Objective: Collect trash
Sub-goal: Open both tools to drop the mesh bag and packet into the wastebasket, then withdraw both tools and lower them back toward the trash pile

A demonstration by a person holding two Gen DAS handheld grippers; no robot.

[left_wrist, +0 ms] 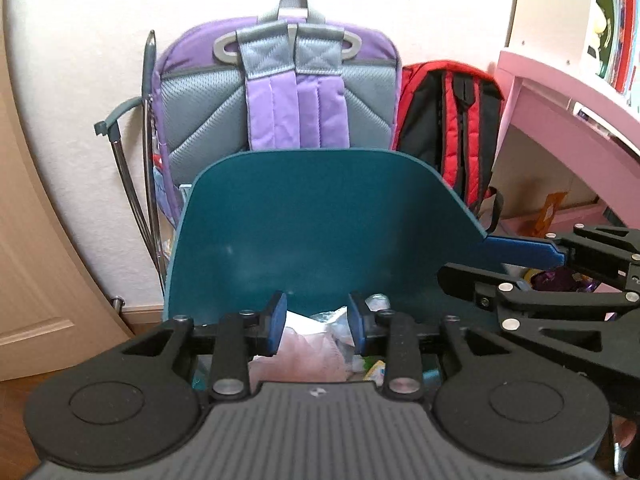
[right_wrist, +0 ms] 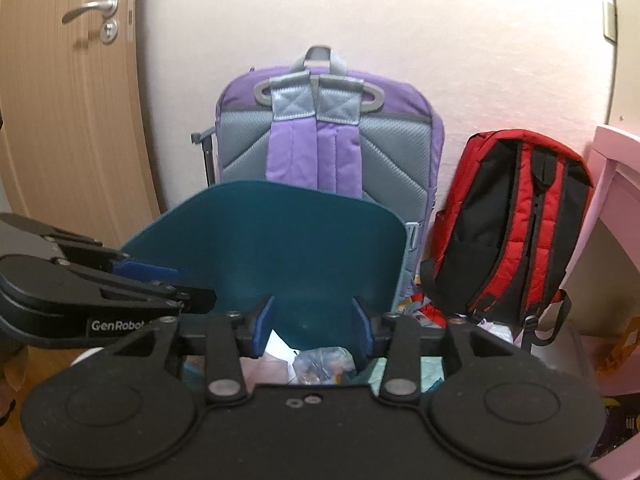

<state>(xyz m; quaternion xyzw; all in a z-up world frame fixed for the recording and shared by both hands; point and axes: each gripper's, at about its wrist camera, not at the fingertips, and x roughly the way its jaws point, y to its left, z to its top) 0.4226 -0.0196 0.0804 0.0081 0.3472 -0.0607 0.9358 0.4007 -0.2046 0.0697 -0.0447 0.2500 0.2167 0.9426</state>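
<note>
A teal bin lid (left_wrist: 312, 224) stands raised behind an open bin full of trash: pink tissue (left_wrist: 304, 360), clear plastic wrappers (left_wrist: 336, 316) and paper. My left gripper (left_wrist: 318, 326) hovers over the trash with its jaws apart and nothing between them. My right gripper (right_wrist: 314, 326) is also over the bin, jaws apart and empty, above crumpled plastic (right_wrist: 320, 364). The lid shows in the right wrist view (right_wrist: 280, 248) too. Each gripper appears in the other's view, the right one (left_wrist: 560, 256) at the lid's right edge, the left one (right_wrist: 120, 280) at the lid's left edge.
A purple and grey backpack (left_wrist: 280, 92) leans on the wall behind the bin, a red and black backpack (right_wrist: 516, 220) to its right. A pink desk (left_wrist: 568, 120) is on the right, a wooden door (right_wrist: 68, 92) on the left. A folded metal stand (left_wrist: 136, 168) leans by the wall.
</note>
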